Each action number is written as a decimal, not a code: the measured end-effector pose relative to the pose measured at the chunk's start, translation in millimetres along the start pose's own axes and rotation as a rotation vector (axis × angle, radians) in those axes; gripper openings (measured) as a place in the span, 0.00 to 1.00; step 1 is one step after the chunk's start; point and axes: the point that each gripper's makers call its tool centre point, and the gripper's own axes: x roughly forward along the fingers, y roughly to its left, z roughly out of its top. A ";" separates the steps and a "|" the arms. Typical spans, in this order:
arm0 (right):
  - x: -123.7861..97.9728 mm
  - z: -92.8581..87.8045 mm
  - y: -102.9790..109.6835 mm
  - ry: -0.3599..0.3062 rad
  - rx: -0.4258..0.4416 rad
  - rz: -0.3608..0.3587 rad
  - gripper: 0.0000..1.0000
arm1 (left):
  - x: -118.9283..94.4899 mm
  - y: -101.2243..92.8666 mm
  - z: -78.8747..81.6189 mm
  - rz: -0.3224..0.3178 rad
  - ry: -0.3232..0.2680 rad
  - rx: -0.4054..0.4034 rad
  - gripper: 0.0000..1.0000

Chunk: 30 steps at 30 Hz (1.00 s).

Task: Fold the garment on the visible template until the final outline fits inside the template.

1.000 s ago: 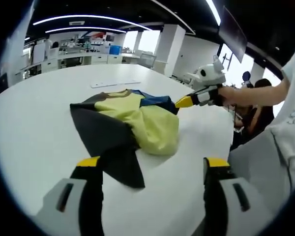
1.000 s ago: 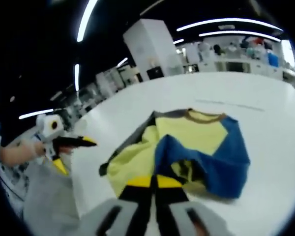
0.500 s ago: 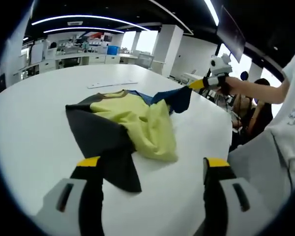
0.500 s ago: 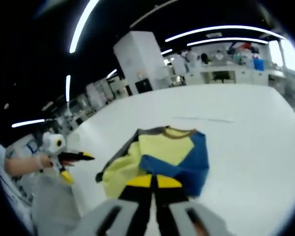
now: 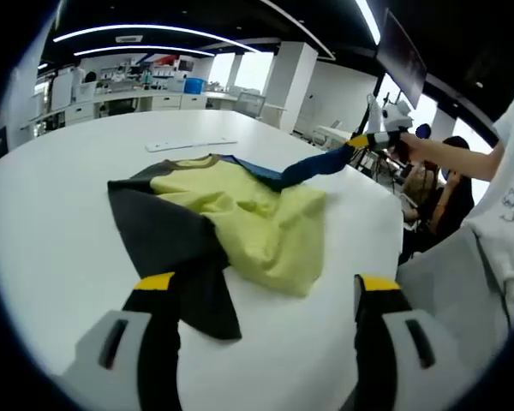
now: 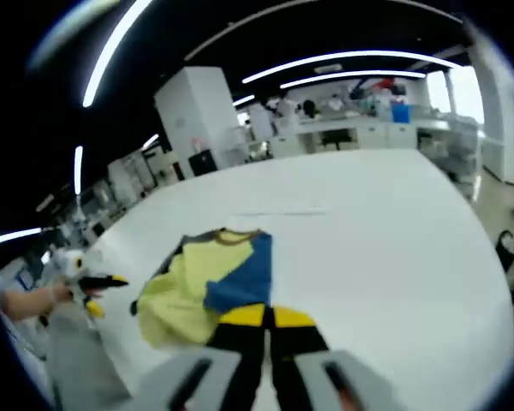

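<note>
A broad white table [image 5: 60, 214] in an open-plan lab carries the work; no template outline can be made out on its surface in either view. On it lies the garment [image 5: 231, 214], a yellow shirt with a brown collar, one dark grey sleeve and one blue sleeve [image 5: 313, 165]; its body rests crumpled near the table's middle, the grey sleeve spread toward the left gripper's camera. The blue sleeve is drawn out taut and lifted clear of the table toward the person's side, apparently to open the shirt flat before any fold is made. The right gripper [image 5: 366, 139], held in the person's hand at the far right of the left gripper view, has its yellow-tipped jaws pinched together on the end of that sleeve; the right gripper view shows the same jaws pressed close with blue cloth [image 6: 240, 282] running up to them. The left gripper [image 5: 261, 282] hovers low over the near table edge, jaws spread wide and holding nothing, seemingly waiting to take the grey sleeve; folding proper looks not yet begun.
</note>
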 end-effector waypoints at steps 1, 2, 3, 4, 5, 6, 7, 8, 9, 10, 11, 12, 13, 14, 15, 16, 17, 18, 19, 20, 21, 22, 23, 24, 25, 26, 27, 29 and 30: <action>-5.4 -0.4 -7.7 0.001 0.004 -0.024 0.00 | 1.0 -0.1 -0.9 -0.001 0.001 0.001 0.81; -7.1 0.1 -15.5 0.002 0.003 -0.031 0.00 | 1.3 -0.4 -1.1 -0.003 0.001 0.001 0.81; -11.9 -0.7 -23.1 0.006 0.001 -0.048 0.00 | 1.3 0.7 -2.5 -0.006 0.002 -0.001 0.81; -15.0 -1.9 -26.4 0.008 0.002 -0.057 0.00 | 1.3 1.1 -2.8 -0.006 0.003 0.000 0.81; -17.8 -2.9 -30.7 0.011 0.002 -0.068 0.00 | 1.4 1.0 -2.8 -0.006 0.003 0.001 0.81; -22.7 -5.4 -36.5 0.020 0.005 -0.088 0.00 | 1.4 1.2 -2.9 -0.006 0.004 -0.002 0.81; -25.1 -5.8 -40.5 0.020 0.007 -0.097 0.00 | 1.3 2.0 -2.9 -0.006 0.004 -0.003 0.81; -27.2 -5.4 -47.1 0.020 0.008 -0.103 0.00 | 1.2 2.4 -3.0 -0.006 0.005 -0.003 0.81; -31.3 -5.4 -57.7 0.025 0.019 -0.125 0.00 | 1.2 2.8 -3.6 -0.006 0.007 -0.002 0.81; -33.6 -7.1 -57.3 0.025 0.021 -0.134 0.00 | 1.2 2.9 -3.6 -0.006 0.007 -0.002 0.81; -37.1 -8.5 -61.7 0.031 0.018 -0.144 0.00 | 1.2 2.5 -3.5 -0.007 0.008 -0.002 0.81; -39.2 -8.5 -70.5 0.039 0.016 -0.155 0.00 | 1.2 2.5 -3.6 -0.007 0.009 -0.002 0.81; -41.4 -9.9 -76.4 0.047 0.012 -0.168 0.00 | 1.2 2.9 -3.7 -0.006 0.011 -0.001 0.81; -43.5 -13.2 -78.3 0.059 0.017 -0.185 0.00 | 1.2 3.0 -3.9 -0.006 0.012 -0.002 0.81; -44.9 -14.6 -81.5 0.064 0.023 -0.192 0.00 | 1.3 2.9 -3.8 -0.005 0.012 -0.003 0.81; -46.8 -17.0 -90.3 0.073 0.025 -0.202 0.00 | 1.5 3.0 -4.2 -0.005 0.013 -0.005 0.81; -47.5 -18.3 -95.0 0.079 0.029 -0.211 0.00 | 1.4 2.9 -4.3 -0.004 0.015 -0.005 0.81; -49.0 -20.8 -104.3 0.091 0.027 -0.225 0.00 | 1.6 2.9 -4.6 -0.003 0.017 -0.006 0.81; -49.4 -21.9 -108.4 0.098 0.031 -0.233 0.00 | 2.0 3.0 -4.8 -0.003 0.018 -0.007 0.81; -50.0 -23.9 -112.1 0.106 0.033 -0.245 0.00 | 2.5 2.8 -4.8 -0.003 0.020 -0.007 0.81; -50.2 -24.6 -116.7 0.112 0.035 -0.256 0.00 | 3.1 2.3 -4.8 -0.004 0.022 -0.008 0.81; -49.8 -24.5 -125.1 0.119 0.040 -0.266 0.00 | 3.4 2.1 -5.1 -0.004 0.024 -0.008 0.81; -48.5 -23.6 -133.7 0.122 0.039 -0.279 0.00 | 3.4 2.6 -5.7 -0.003 0.028 -0.008 0.81; -47.8 -23.6 -139.7 0.123 0.046 -0.291 0.00 | 3.6 3.2 -6.4 -0.002 0.032 -0.009 0.81; -46.2 -23.6 -144.5 0.128 0.050 -0.297 0.00 | 3.8 3.1 -6.7 -0.003 0.034 -0.010 0.81; -44.4 -24.0 -147.8 0.133 0.060 -0.305 0.00 | 4.2 3.3 -7.2 -0.002 0.038 -0.012 0.81; -42.1 -24.3 -151.6 0.137 0.062 -0.309 0.00 | 4.7 2.3 -7.5 -0.002 0.041 -0.012 0.81; -37.5 -28.1 -163.5 0.167 0.057 -0.335 0.00 | 5.4 1.8 -7.0 0.000 0.044 -0.014 0.81; -35.2 -31.0 -170.3 0.185 0.052 -0.342 0.00 | 5.6 1.7 -6.7 0.000 0.044 -0.015 0.81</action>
